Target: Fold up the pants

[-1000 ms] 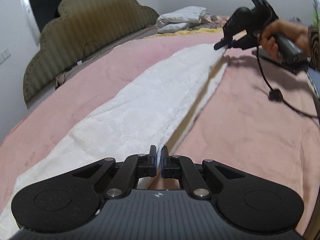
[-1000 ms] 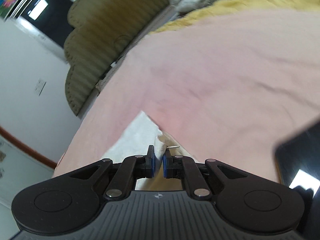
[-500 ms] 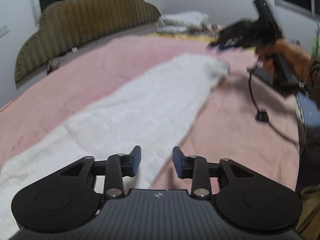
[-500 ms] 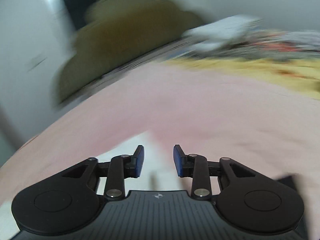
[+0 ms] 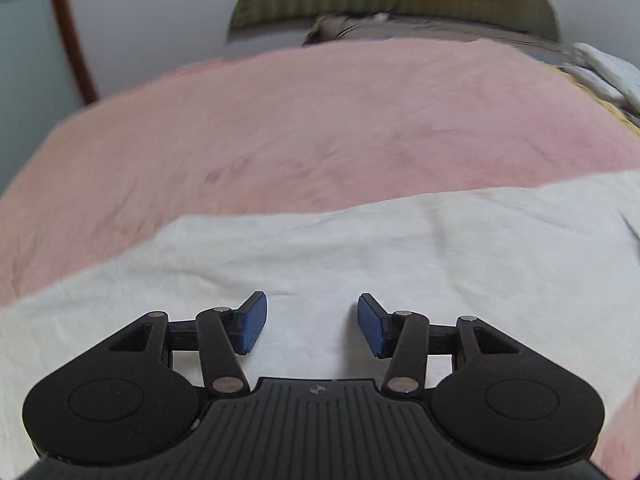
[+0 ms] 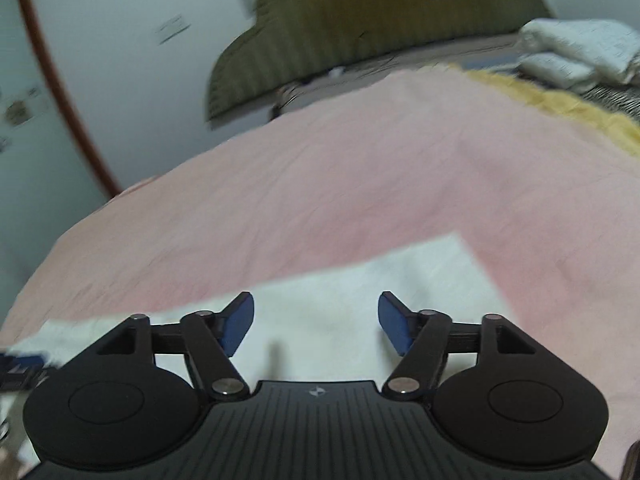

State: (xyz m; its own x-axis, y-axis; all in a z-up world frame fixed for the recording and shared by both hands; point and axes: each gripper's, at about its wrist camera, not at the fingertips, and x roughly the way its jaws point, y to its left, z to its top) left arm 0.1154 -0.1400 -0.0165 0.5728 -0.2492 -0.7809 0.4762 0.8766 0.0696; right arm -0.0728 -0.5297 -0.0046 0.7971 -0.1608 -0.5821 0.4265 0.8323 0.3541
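Your pink blanket (image 5: 320,120) lies bare towards the bed's head edge; only obstacles: folded bedding (image 6: 580,52) at far-right corner, headboard (image 6: 360,20) behind.

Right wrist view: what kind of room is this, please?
Most likely a bedroom. A pink blanket covers a wide bed, a padded olive headboard stands against the wall, and folded white bedding lies near it. The white pants lie spread on the bed.

Bed (image 5: 320,120) with pink cover, olive padded headboard (image 6: 380,20) at far end. White pants (image 5: 360,248) lie flat across cover. Yellow blanket (image 6: 560,104) and folded white bedding (image 6: 580,52) near headboard.
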